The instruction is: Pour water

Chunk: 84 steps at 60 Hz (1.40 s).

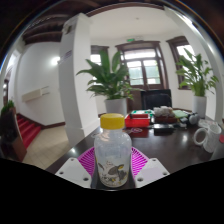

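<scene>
Gripper (112,170): fingers closed on a clear plastic bottle (112,152), pink pads (88,160) showing on either side of it and pressed against its body. Bottle upright, yellow cap (112,121) on, patterned label on the lower half; liquid level cannot be read.

Just beyond the bottle: dark desk (170,150) surface. Far side of the desk, to the right: red item (138,122), beside it a cluster of small objects too small to identify, and white cups (209,134) further right.

Behind the desk: large potted plant (110,75) in a pale pot, a second plant (197,72) near the windows (142,62). White pillar (75,80) to the left of the first plant; red stairs (30,130) far left.
</scene>
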{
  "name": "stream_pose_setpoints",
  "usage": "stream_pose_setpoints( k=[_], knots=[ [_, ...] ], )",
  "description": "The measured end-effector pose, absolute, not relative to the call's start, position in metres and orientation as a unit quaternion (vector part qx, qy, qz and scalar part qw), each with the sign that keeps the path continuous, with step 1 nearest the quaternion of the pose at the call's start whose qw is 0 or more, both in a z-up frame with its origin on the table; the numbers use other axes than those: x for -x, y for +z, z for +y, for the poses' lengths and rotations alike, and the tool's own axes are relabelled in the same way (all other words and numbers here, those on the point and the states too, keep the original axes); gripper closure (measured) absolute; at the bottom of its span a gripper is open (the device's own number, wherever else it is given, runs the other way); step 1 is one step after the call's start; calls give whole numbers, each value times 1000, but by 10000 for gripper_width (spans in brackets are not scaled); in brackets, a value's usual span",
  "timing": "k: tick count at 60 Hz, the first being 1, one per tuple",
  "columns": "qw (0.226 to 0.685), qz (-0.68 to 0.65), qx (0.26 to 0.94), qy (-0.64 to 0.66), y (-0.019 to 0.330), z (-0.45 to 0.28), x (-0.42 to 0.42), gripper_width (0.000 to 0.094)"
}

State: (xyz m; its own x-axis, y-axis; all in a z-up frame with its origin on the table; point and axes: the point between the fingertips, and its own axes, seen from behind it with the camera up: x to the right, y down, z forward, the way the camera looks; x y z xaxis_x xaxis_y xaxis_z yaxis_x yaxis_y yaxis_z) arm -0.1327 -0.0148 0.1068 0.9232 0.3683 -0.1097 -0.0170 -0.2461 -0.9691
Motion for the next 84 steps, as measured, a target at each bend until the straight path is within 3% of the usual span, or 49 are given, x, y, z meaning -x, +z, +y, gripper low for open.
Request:
stream_pose_setpoints(
  k=[13,32,54,61,71,75,84],
  knots=[
    [590,135,748,273,148,16,-7,499],
    [542,431,577,432,196,45,-156,499],
    [435,602,372,557,198,64,-228,493],
    [408,626,335,574,191,72,-237,489],
    [409,620,360,565,187,80,-236,491],
    [431,604,385,549,189,79,-232,491],
    [554,436,583,404,220,72,-217,490]
  ],
)
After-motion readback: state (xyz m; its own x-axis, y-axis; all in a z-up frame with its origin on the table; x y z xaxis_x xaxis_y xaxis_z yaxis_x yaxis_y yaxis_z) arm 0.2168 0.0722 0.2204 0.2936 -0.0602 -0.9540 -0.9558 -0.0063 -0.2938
